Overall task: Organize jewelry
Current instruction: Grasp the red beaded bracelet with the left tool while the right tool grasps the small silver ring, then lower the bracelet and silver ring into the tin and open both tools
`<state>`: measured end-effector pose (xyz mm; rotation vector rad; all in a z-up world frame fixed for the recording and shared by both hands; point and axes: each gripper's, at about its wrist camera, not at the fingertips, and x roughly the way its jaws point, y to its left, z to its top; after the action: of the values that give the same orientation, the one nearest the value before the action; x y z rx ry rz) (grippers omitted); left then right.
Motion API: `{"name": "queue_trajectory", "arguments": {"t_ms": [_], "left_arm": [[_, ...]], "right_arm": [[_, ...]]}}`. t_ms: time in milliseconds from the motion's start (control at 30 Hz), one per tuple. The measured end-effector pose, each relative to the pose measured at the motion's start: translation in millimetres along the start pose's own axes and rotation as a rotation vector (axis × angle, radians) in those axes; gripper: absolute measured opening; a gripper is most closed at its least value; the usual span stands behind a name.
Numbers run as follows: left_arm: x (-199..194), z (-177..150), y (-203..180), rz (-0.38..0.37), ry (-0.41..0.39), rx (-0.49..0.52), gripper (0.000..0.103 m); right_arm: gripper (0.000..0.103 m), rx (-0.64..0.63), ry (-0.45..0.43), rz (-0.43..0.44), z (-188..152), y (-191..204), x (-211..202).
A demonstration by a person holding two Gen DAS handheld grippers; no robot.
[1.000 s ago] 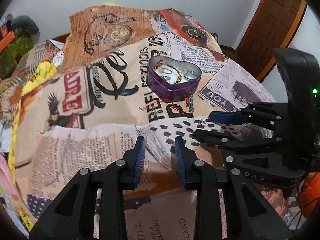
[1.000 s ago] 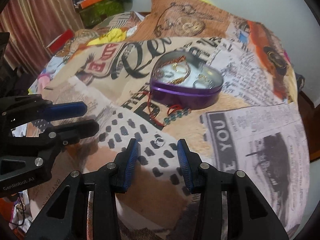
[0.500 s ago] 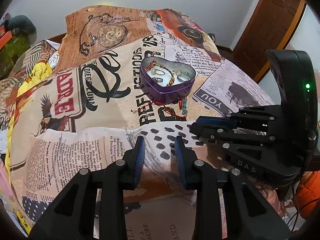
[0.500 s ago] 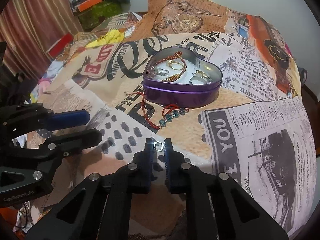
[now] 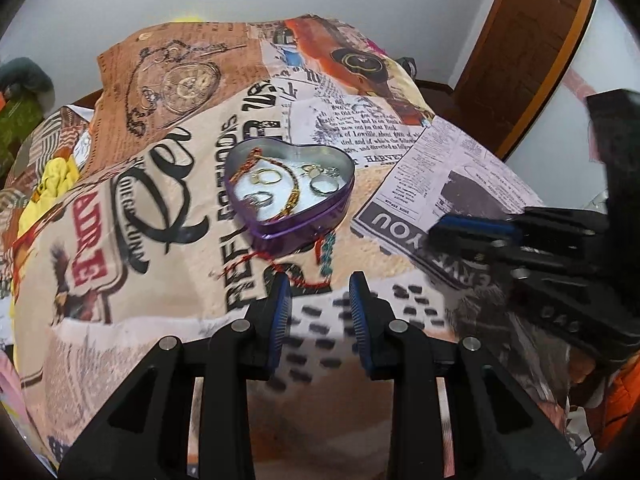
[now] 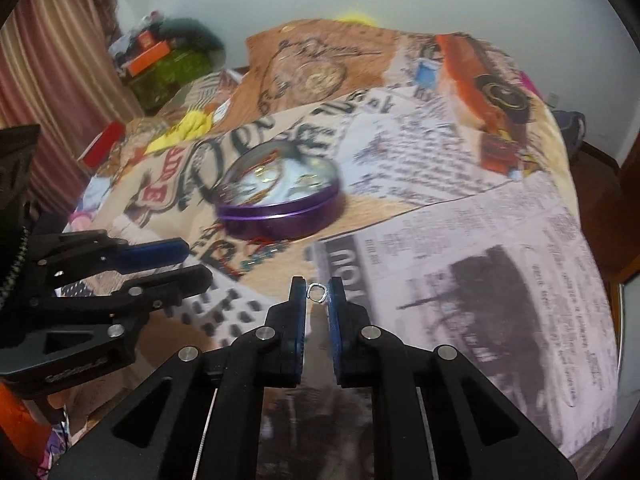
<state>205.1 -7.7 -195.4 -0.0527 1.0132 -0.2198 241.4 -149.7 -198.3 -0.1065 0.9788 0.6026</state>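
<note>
A purple heart-shaped tin (image 5: 304, 226) (image 6: 280, 216) sits open on the printed bedspread and holds rings and a braided bracelet. A red cord bracelet with teal beads (image 5: 324, 256) (image 6: 260, 258) lies on the cloth just in front of the tin. My right gripper (image 6: 317, 292) is shut on a small silver ring (image 6: 317, 291), lifted off the cloth in front of and to the right of the tin. My left gripper (image 5: 318, 300) stands partly open with nothing between its fingers, close above the red cord. Each gripper shows at the side of the other's view.
The bedspread (image 5: 120, 280) is printed with newspaper text, a pocket watch and an orange car. Clutter, a green bag (image 6: 168, 68) and an orange box sit at the far left by a curtain. A wooden door (image 5: 532, 48) stands at the right.
My right gripper closed on the small silver ring and lifted it off the cloth. Both grippers moved forward toward the tin, which now looks nearer in the left view.
</note>
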Motion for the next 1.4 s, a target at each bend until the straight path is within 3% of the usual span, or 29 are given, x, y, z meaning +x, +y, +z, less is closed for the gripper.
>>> {"name": "queue_trajectory", "arguments": {"t_ms": [267,333,400,667,1400], "left_arm": [[25.7,3.8,-1.3,0.009,0.031,-0.013,0.030],[26.0,2.9,-2.7,0.039,0.011,-0.008,0.021],[28.3,2.7,-3.8,0.050,0.013,-0.003,0.006],[14.8,4.7,-0.5,0.050,-0.024,-0.019,0.006],[-80.9,34.6,14.0,0.041,-0.277,-0.049,0.006]], "right_arm": [[0.010,0.033,-0.019,0.005,3.2,-16.2,-0.6],[0.010,0.034,-0.020,0.011,3.9,-16.6,1.0],[0.010,0.035,-0.020,0.017,4.1,-16.5,2.4],[0.010,0.023,-0.020,0.019,4.2,-11.4,-0.6],[0.010,-0.013,-0.134,-0.004,37.0,10.6,-33.2]]}}
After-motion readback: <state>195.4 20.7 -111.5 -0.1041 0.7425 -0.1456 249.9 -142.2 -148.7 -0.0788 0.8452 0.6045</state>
